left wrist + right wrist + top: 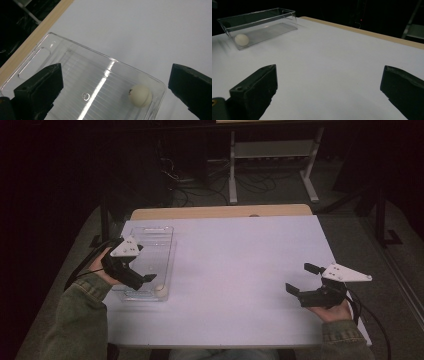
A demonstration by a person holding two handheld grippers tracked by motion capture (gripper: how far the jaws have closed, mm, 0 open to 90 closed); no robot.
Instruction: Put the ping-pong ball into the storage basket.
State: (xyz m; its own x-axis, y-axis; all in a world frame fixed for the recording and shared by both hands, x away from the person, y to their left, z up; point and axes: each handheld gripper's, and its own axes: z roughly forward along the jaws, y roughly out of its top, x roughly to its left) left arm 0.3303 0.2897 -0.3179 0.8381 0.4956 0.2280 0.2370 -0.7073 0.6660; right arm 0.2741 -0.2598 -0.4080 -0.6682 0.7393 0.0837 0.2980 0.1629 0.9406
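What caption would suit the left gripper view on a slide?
Open left hand-held gripper above a clear plastic bin with a white ball in one corner.

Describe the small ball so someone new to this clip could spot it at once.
Start at the white table and find the clear plastic rectangular bin near its left edge, under the left gripper. The small white ball lies in the bin's near corner, the one round, opaque thing inside it.

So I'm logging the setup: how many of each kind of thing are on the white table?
Clear plastic bin: 1
White ping-pong ball: 1, lying inside the bin
Total: 2
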